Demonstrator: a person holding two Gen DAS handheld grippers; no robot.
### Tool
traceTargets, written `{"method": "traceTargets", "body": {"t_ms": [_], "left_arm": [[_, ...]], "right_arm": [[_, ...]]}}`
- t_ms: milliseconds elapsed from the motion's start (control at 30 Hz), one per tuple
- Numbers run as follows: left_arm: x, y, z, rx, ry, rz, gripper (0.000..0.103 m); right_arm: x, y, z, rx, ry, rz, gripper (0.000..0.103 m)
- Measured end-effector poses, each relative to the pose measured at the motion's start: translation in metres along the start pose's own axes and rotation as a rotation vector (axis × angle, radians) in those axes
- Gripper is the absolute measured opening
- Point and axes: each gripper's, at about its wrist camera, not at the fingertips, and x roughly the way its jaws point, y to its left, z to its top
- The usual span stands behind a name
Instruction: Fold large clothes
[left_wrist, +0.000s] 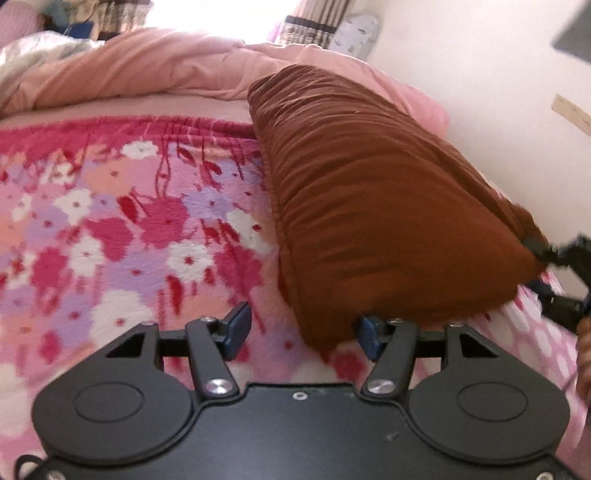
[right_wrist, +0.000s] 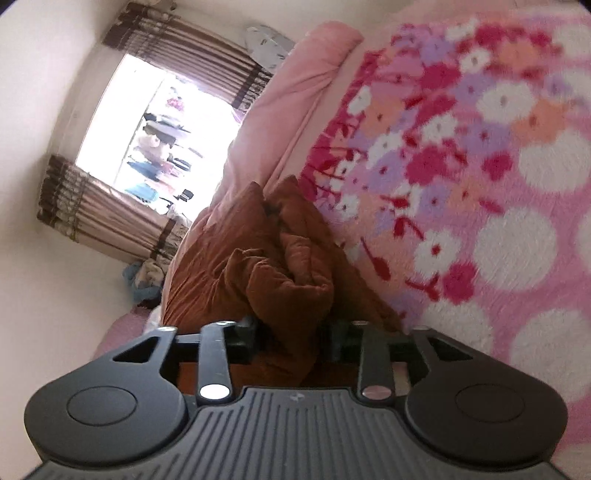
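Note:
A thick rust-brown garment lies folded in a long bundle on the floral blanket, along the bed's right side. My left gripper is open at the bundle's near corner. That corner hangs between the blue pads, close to the right one, and neither pad presses on it. In the right wrist view, a bunched fold of the brown garment fills the gap of my right gripper, which is shut on it. From the left wrist view, the right gripper pinches the bundle's right-hand corner.
A rolled pink duvet lies across the far end of the bed. A pale wall runs close along the right side. A bright window with striped curtains is beyond the bed. A hand shows at the right edge.

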Motion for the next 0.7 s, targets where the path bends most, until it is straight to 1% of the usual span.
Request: {"method": "traceTargets", "body": {"t_ms": [33, 100, 167, 200, 233, 300, 333, 367, 400, 433, 467, 533, 600, 700], "left_arm": [[-0.01, 0.0, -0.001, 0.023, -0.003, 0.014, 0.061], [-0.032, 0.001, 0.0, 0.057, -0.023, 0.049, 0.06], [-0.05, 0.001, 0.008, 0.055, -0.068, 0.056, 0.059], [-0.057, 0.001, 0.014, 0.04, -0.089, 0.042, 0.059], [-0.062, -0.001, 0.022, 0.02, -0.114, 0.015, 0.059], [-0.065, -0.011, 0.037, 0.002, -0.162, -0.05, 0.059], [-0.063, -0.016, 0.043, 0.004, -0.177, -0.073, 0.059], [-0.06, -0.023, 0.049, 0.005, -0.188, -0.092, 0.059], [-0.054, -0.03, 0.054, 0.009, -0.19, -0.119, 0.059], [-0.046, -0.036, 0.058, 0.017, -0.184, -0.149, 0.059], [-0.038, -0.041, 0.059, 0.017, -0.174, -0.159, 0.059], [-0.017, -0.049, 0.059, 0.017, -0.12, -0.175, 0.059], [0.005, -0.05, 0.053, -0.002, -0.065, -0.159, 0.056], [0.023, -0.051, 0.037, 0.025, -0.056, -0.135, 0.057]], "right_arm": [[-0.008, 0.005, 0.001, -0.038, -0.014, -0.023, 0.057], [-0.024, 0.017, 0.005, -0.128, -0.049, -0.073, 0.06], [-0.039, 0.032, 0.006, -0.21, -0.093, -0.1, 0.06], [-0.047, 0.042, 0.006, -0.255, -0.125, -0.109, 0.06], [-0.053, 0.054, 0.006, -0.306, -0.159, -0.11, 0.06], [-0.058, 0.077, 0.004, -0.397, -0.196, -0.09, 0.06], [-0.055, 0.086, 0.006, -0.434, -0.202, -0.076, 0.056], [-0.051, 0.096, 0.004, -0.471, -0.204, -0.07, 0.051], [-0.045, 0.102, 0.003, -0.488, -0.195, -0.076, 0.048], [-0.039, 0.106, 0.002, -0.501, -0.179, -0.082, 0.041], [-0.031, 0.107, 0.001, -0.512, -0.16, -0.09, 0.037], [-0.016, 0.104, -0.003, -0.53, -0.127, -0.137, 0.033], [-0.002, 0.091, -0.007, -0.526, -0.085, -0.198, 0.029], [0.007, 0.07, -0.017, -0.508, -0.055, -0.233, 0.021]]}}
